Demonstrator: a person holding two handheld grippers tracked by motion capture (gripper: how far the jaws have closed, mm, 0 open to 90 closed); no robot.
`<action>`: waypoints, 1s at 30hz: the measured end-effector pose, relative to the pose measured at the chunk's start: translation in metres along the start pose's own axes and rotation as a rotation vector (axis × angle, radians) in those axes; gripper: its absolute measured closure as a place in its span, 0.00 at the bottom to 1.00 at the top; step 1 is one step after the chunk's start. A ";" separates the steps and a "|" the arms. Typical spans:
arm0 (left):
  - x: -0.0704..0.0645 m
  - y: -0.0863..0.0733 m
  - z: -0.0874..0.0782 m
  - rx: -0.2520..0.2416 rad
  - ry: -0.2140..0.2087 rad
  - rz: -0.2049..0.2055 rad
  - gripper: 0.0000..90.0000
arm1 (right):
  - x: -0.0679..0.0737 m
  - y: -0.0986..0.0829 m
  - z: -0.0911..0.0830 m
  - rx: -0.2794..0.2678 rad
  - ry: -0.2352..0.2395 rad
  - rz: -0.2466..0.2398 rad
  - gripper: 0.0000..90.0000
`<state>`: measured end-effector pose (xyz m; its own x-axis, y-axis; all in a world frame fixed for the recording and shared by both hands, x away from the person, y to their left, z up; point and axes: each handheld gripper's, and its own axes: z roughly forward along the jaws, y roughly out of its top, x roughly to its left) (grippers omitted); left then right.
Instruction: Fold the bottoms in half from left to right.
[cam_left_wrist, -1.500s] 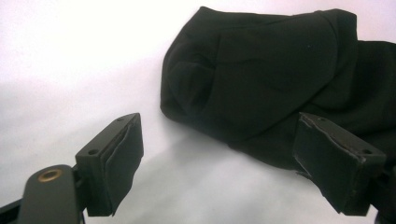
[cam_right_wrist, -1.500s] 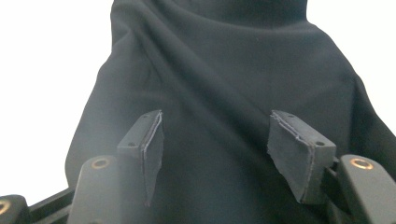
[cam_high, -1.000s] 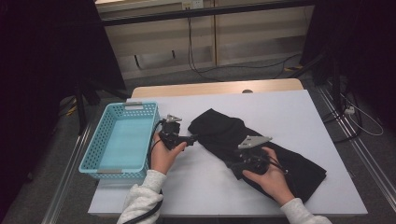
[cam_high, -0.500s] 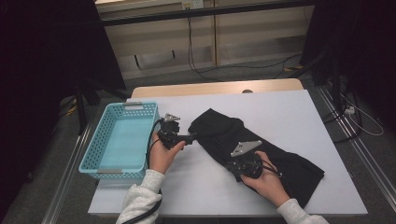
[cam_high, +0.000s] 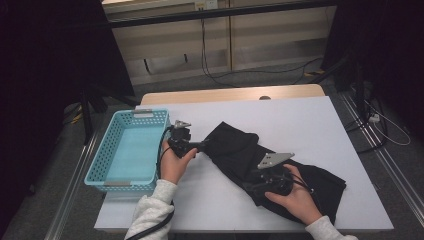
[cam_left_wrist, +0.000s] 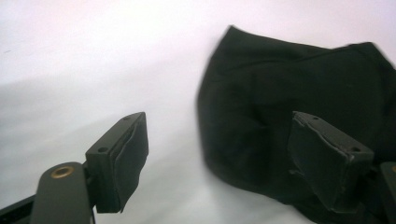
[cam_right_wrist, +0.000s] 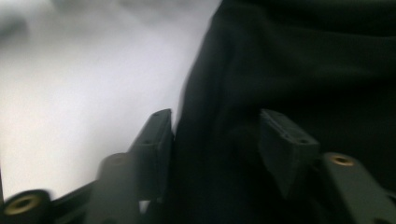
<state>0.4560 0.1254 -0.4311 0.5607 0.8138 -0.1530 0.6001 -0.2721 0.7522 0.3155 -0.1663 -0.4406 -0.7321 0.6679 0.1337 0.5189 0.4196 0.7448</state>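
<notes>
A black cloth (cam_high: 235, 145) lies crumpled across the middle of the white table (cam_high: 300, 115). My left gripper (cam_high: 202, 146) is at the cloth's left corner. In the left gripper view its jaws stand wide apart (cam_left_wrist: 224, 158), the right one over the black cloth (cam_left_wrist: 299, 79), the left one over bare table. My right gripper (cam_high: 252, 186) rests on the cloth's near left edge, under a hand. In the right gripper view it is open (cam_right_wrist: 219, 144), with the folded edge of the cloth (cam_right_wrist: 289, 60) lying between the jaws.
A light blue plastic basket (cam_high: 98, 161) stands empty on the table's left side, just left of my left hand. Bare white table (cam_high: 210, 200) lies in front of the cloth and behind it. Cables run across the floor beyond the table.
My right gripper has slid a little toward the near edge of the cloth. The left gripper has stayed at the cloth's left corner.
</notes>
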 end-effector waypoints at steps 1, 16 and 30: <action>0.002 0.000 0.001 0.009 -0.001 0.011 0.25 | -0.003 0.000 -0.002 -0.006 -0.009 0.003 0.42; -0.024 0.018 0.036 0.024 -0.114 0.157 0.61 | -0.025 -0.011 -0.015 -0.036 -0.094 0.070 0.24; -0.027 0.011 0.051 0.078 -0.081 0.170 0.74 | -0.028 -0.015 -0.016 -0.015 -0.096 0.076 0.24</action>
<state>0.4767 0.0743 -0.4512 0.7001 0.7093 -0.0816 0.5332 -0.4434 0.7204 0.3211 -0.2008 -0.4453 -0.6449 0.7535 0.1279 0.5641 0.3563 0.7448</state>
